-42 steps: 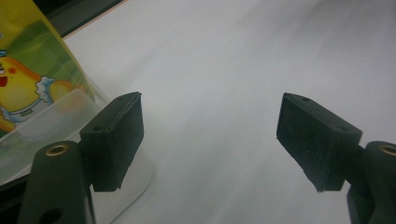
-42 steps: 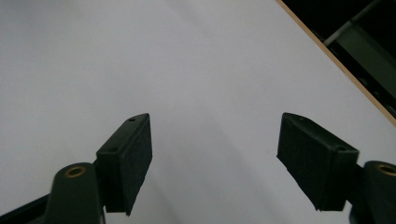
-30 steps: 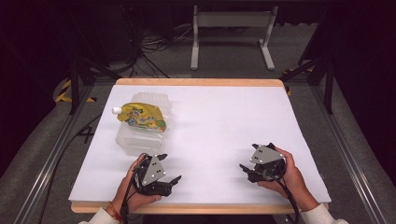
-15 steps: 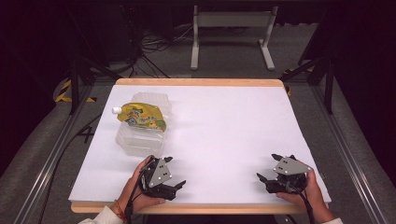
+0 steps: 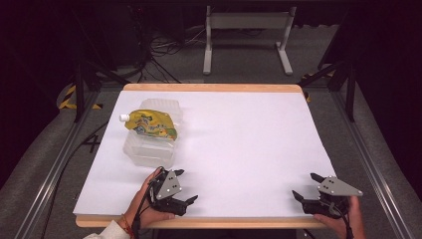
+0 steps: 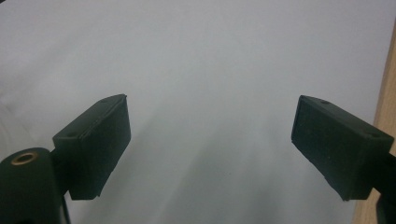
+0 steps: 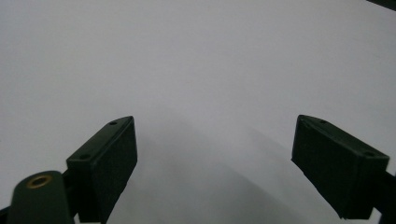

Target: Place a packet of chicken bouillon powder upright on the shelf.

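Yellow pouch (image 5: 149, 124) lies across the top of a clear tub (image 5: 149, 149) at the left of the white surface (image 5: 239, 144), its capped spout pointing far-left. The left gripper (image 5: 181, 186), jaws wide and empty, sits just near of the tub, so it is likely the one to reach. The right gripper (image 5: 307, 186), also wide and empty, is well apart at the near right corner.

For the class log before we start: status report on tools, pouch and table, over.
Left tool open, empty, near table edge. Right tool open, empty, near right corner. Yellow pouch lies on clear tub, far left. Nothing between.
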Available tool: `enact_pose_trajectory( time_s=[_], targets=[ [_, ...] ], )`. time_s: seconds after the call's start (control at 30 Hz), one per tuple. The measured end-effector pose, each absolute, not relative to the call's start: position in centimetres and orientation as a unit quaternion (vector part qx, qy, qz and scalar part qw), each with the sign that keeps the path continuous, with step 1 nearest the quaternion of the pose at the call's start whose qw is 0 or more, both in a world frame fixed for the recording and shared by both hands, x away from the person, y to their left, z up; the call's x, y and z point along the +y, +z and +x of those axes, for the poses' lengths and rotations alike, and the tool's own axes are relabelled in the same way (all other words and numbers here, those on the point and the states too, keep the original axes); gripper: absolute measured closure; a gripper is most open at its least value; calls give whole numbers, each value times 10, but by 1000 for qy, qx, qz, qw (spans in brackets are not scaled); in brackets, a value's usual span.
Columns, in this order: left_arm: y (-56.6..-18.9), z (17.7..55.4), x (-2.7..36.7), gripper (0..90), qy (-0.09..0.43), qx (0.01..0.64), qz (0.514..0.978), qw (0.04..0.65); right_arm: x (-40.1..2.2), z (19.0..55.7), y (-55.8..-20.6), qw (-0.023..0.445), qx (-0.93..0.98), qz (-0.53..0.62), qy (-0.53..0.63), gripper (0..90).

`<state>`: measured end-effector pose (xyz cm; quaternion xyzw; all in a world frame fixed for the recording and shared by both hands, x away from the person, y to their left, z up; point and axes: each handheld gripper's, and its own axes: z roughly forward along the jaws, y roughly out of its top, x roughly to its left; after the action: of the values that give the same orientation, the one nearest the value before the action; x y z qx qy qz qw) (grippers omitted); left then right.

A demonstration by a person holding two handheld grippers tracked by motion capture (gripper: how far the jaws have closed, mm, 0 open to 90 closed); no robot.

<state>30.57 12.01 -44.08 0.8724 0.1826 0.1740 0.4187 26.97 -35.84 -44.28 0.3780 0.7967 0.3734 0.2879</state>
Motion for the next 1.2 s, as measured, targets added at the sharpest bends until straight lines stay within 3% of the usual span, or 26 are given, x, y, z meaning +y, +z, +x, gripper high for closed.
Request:
enact_pose_trajectory(
  time_s=[1.2],
  targets=[
    [-443,308,120,114,165,182,875,417,-356,267,-443,306,800,371,358,134]
  ],
)
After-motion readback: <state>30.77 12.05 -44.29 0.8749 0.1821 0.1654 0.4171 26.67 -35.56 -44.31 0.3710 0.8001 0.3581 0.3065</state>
